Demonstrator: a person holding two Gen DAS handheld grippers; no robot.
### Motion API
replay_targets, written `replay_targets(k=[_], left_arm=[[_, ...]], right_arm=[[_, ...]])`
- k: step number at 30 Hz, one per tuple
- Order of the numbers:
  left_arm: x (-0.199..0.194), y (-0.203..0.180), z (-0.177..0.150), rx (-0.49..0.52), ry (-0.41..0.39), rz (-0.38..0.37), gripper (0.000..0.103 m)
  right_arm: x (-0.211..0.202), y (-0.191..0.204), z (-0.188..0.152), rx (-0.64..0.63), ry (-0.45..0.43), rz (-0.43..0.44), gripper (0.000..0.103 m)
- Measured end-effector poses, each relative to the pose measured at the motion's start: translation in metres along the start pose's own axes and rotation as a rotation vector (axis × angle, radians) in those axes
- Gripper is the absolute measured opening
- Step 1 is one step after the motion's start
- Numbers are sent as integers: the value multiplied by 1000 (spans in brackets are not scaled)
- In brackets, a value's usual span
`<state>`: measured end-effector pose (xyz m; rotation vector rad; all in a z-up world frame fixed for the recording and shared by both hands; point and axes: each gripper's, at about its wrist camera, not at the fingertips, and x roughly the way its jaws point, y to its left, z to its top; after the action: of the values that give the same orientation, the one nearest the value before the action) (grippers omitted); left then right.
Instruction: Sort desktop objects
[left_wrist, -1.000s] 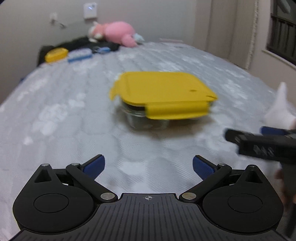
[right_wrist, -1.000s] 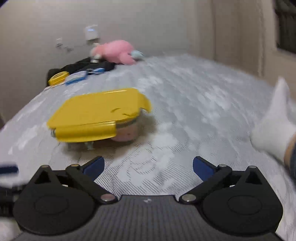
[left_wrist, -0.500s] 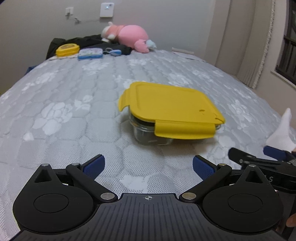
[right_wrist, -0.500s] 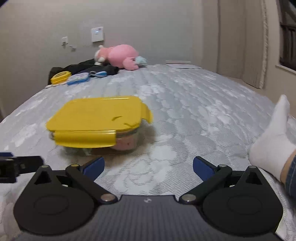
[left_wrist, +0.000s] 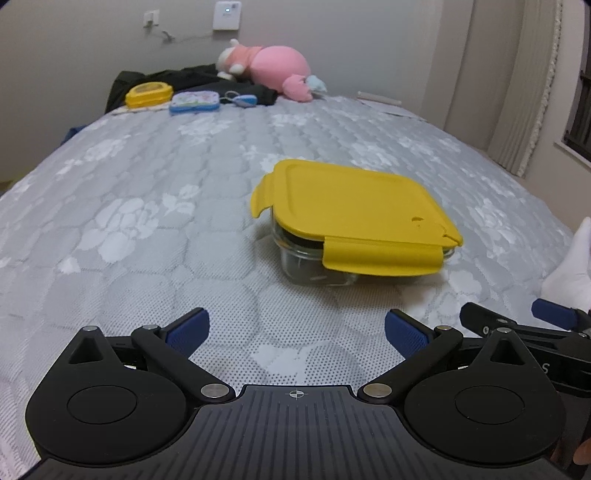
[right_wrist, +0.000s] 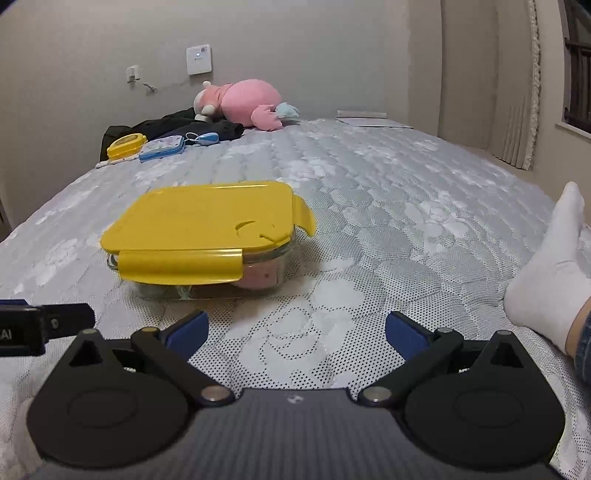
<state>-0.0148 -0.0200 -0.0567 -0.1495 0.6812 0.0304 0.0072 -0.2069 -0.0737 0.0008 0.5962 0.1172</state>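
A glass container with a yellow lid (left_wrist: 354, 210) sits on the grey quilted mattress (left_wrist: 147, 206); it also shows in the right wrist view (right_wrist: 207, 221), with something pink inside. The lid lies on top with its flaps unlatched. My left gripper (left_wrist: 295, 332) is open and empty, a short way in front of the container and to its left. My right gripper (right_wrist: 295, 330) is open and empty, in front of the container and to its right. Each gripper shows at the edge of the other's view.
At the far end lie a pink plush toy (left_wrist: 273, 70), a small yellow box (left_wrist: 148, 94), a blue tin (left_wrist: 194, 101), a blue keyring (left_wrist: 242, 99) and dark clothing (left_wrist: 192, 79). A foot in a white sock (right_wrist: 550, 266) rests at the right.
Both grippers have pulled back and steadied; the container now sits farther off in both views. The blur is gone. Both grippers stay open.
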Motion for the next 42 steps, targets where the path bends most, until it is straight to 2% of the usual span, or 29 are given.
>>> replay_targets(k=[29,34,38,42], left_arm=[[10,2,1,15,44,-9,103],[8,7,3,-41,35,-29,103],[13,14,2,-103,77,18,103],[15,14,1,-95,89,43,103]], right_arm=[[7,-4,-2,-11,33,12,103],[7,-4,-2,-13,35,14,103],[7,-4,-2,-13,35,14,103],[6,-5,-1,-12,32,15,103]])
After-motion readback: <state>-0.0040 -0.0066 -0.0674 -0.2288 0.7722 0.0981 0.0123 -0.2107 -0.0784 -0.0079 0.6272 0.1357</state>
